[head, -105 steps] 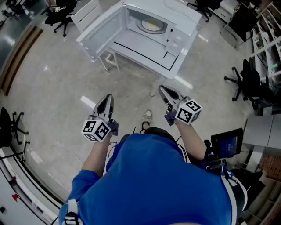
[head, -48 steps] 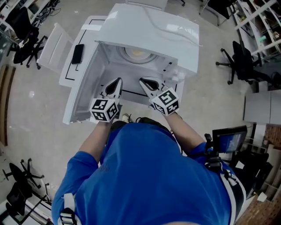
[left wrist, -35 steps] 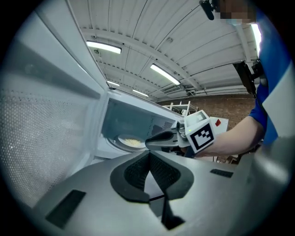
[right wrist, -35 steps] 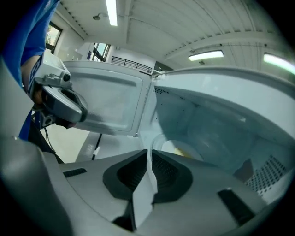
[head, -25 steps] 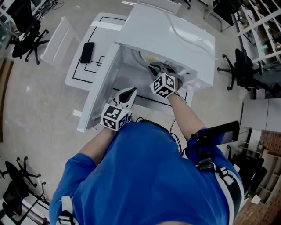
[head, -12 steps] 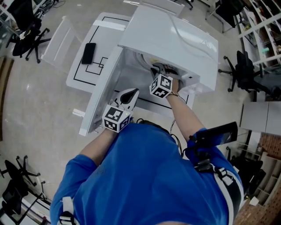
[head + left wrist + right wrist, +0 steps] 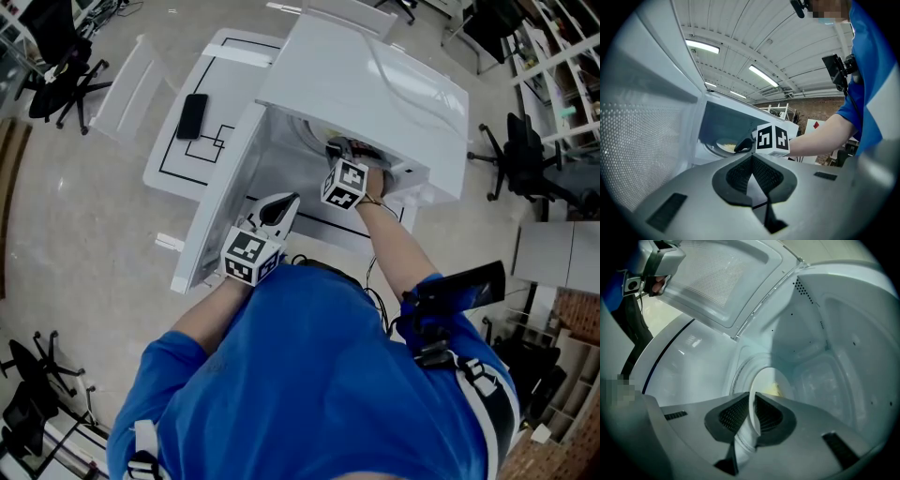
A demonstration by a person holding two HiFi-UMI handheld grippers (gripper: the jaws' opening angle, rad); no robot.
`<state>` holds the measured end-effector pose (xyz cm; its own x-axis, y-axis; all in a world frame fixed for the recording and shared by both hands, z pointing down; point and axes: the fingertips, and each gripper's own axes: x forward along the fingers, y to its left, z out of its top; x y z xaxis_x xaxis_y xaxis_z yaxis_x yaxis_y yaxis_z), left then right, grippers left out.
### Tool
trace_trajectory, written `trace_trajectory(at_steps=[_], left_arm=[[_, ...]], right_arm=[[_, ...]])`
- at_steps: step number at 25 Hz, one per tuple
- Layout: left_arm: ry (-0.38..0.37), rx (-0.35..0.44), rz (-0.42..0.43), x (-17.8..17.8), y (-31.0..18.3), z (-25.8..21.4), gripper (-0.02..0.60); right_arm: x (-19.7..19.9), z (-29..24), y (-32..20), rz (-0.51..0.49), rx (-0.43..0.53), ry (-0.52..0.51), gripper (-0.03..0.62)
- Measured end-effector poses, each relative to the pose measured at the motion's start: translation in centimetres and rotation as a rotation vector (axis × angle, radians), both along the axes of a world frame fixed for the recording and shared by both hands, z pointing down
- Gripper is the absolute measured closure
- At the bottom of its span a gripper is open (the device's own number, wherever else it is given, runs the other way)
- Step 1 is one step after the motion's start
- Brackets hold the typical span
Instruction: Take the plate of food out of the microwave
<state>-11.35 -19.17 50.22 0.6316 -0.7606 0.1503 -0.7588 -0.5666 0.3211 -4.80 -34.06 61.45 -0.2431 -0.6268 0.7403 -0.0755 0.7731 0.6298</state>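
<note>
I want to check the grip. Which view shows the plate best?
The right gripper view: the plate is close, its rim between the closing jaws of the right gripper. The left gripper view shows the plate small, deep in the microwave. In the head view the microwave's top hides nearly all of it.

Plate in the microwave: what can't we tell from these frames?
Food: head view, microwave roof and right gripper mostly cover it; right gripper view, plate edge-on, only a yellow patch shows; left gripper view, too small.
Grip depth: right gripper view, jaws closing on the rim, gripper body hides the plate's near part.
Black flat object beside microwave: head view, too small to identify.
</note>
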Motion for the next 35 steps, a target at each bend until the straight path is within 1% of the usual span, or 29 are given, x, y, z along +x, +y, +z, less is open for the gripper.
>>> trace_trajectory(at_steps=[9, 20, 30, 35], left_arm=[[0.002, -0.001, 0.002, 0.4, -0.1, 0.0, 0.572], [-0.001, -0.007, -0.003, 0.2, 0.8, 0.2, 0.572], [-0.002, -0.010, 0.011, 0.5, 1.2, 0.4, 0.572], [-0.006, -0.011, 0.019, 0.5, 1.3, 0.4, 0.572]], right_arm=[[-0.4, -0.3, 1.0, -0.021, 0.010, 0.007, 0.572], [-0.7, -0.8, 4.0, -0.045, 0.022, -0.001, 0.572], [-0.1, -0.8, 5.8, -0.044, 0.023, -0.005, 0.572], [-0.2, -0.7, 6.3, -0.038, 0.005, -0.030, 0.571]])
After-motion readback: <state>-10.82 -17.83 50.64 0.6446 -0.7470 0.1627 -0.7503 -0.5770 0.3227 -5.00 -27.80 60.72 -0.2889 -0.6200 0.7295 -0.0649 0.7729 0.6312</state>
